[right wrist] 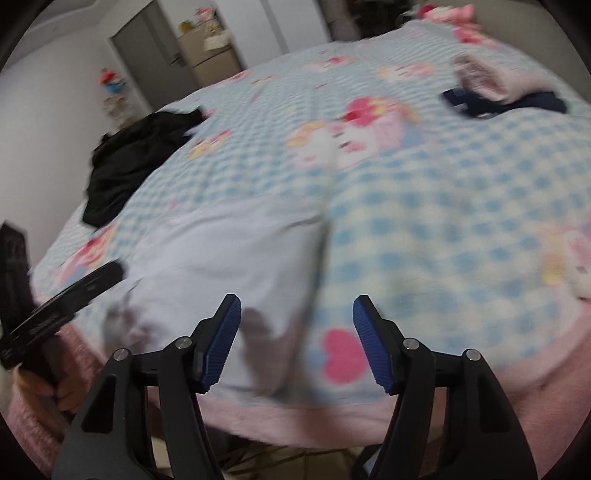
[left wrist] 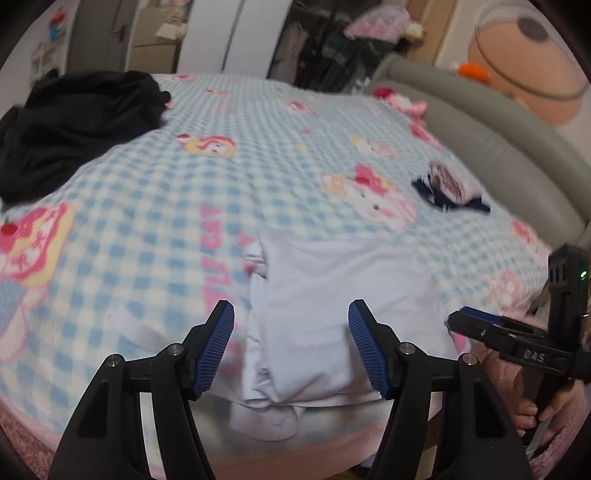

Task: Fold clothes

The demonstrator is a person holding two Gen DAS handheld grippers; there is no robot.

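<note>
The left tool hangs with its blue pads spread wide and nothing between them, above the near edge of the bed; the right tool is spread the same way, also empty, by the same edge. A white garment, partly folded, lies flat at the near edge, its lower part spilling over the pink border of the blanket, a blue-and-white check printed with cartoon cats. A black heap sits toward the far left corner, and a small folded pile of pale and navy cloth lies near the right edge beside the grey headboard. Beyond the bed stand white wardrobe doors and a grey door. Both views are smeared, the right one worse, so the garment's folds and sleeves cannot be made out. A hand gripping the right tool's handle shows at the frame edge, mostly cut off.
</note>
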